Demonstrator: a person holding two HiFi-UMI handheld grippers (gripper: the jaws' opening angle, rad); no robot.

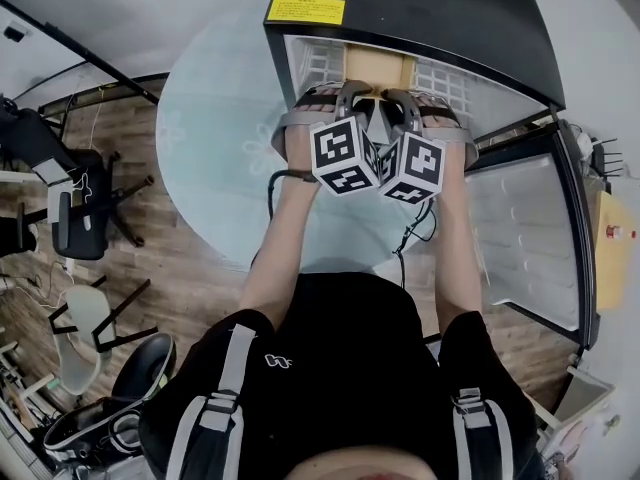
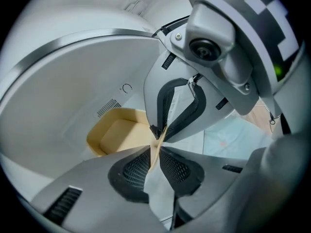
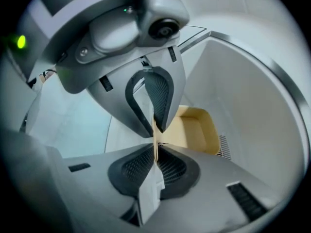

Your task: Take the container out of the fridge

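Head view shows fridge (image 1: 430,18) open; gripper views show L claw (image 2: 155,150) & R claw (image 3: 155,147) each pinching container (image 2: 119,132) rim.

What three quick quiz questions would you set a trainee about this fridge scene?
1. True or false: the door of the fridge stands open.
2. What colour is the container inside? A tan, B red, C blue.
3. Fill in: the left gripper and the right gripper are each shut on the edge of the ____.
Key: 1 true; 2 A; 3 container.
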